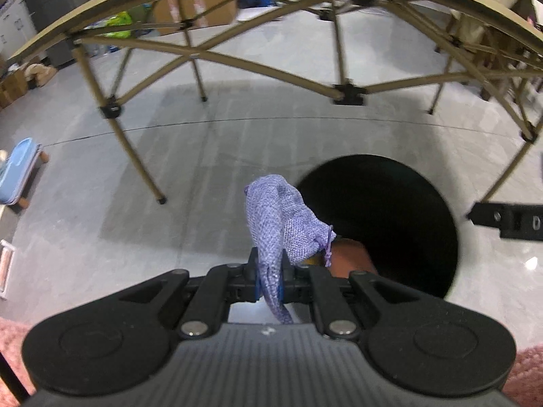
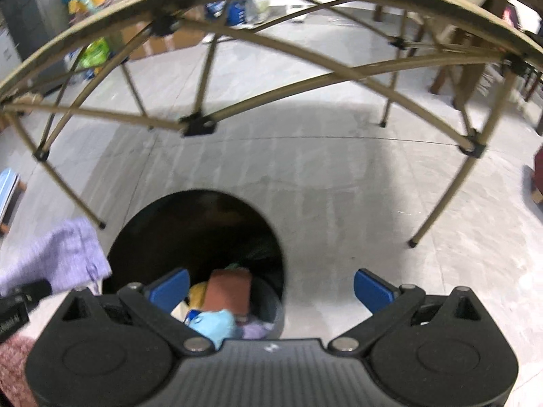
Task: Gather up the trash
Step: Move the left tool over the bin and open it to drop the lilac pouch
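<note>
My left gripper [image 1: 269, 276] is shut on a purple mesh drawstring pouch [image 1: 278, 217] and holds it above the floor just left of a black round trash bin [image 1: 400, 210]. The pouch also shows at the left of the right wrist view [image 2: 64, 257]. My right gripper [image 2: 271, 288] is open and empty, hovering over the bin [image 2: 163, 230]. Inside the bin lie a brown block [image 2: 229, 291], a light blue wad [image 2: 215, 325] and other scraps. The tip of the right gripper [image 1: 509, 220] shows at the right edge of the left wrist view.
A folding table with tan crossed legs [image 1: 217, 57] arches overhead and stands just behind the bin. One leg foot [image 2: 100, 225] is close to the bin's left. The grey tiled floor [image 2: 339, 210] lies around. A blue stool [image 1: 20, 176] stands at far left. Boxes and clutter are behind.
</note>
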